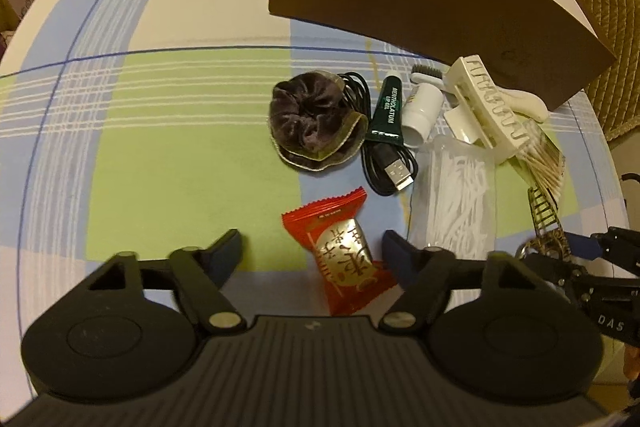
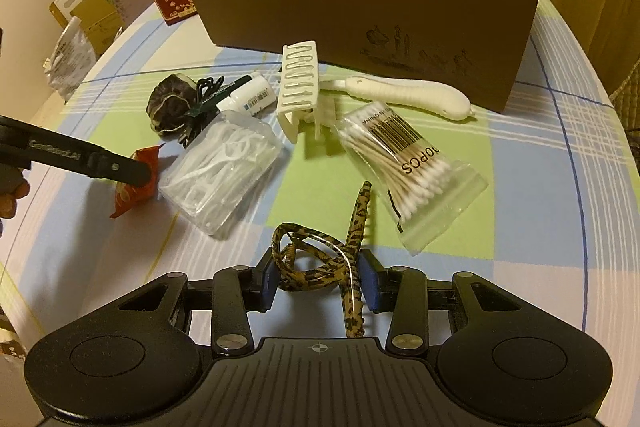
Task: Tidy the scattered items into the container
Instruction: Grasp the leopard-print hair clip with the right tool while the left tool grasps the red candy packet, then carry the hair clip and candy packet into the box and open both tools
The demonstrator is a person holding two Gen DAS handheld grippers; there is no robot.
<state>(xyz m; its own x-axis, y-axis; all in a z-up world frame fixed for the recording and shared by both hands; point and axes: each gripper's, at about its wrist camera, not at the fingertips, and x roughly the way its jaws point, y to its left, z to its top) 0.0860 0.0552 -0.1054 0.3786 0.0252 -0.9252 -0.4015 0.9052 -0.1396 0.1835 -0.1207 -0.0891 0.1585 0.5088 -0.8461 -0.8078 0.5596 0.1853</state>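
On the table, nearly everything lies outside the box at 12 o'clock; its inside looks empty, though partly hidden. Right gripper pinches the leopard clip. Left gripper, jaws apart, straddles the candy.

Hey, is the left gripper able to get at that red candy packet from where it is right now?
Probably yes. The left gripper is open, and the red candy packet lies flat on the tablecloth between its fingers with nothing on top of it. The dental floss pick box sits close beside the right finger but seems clear of it.
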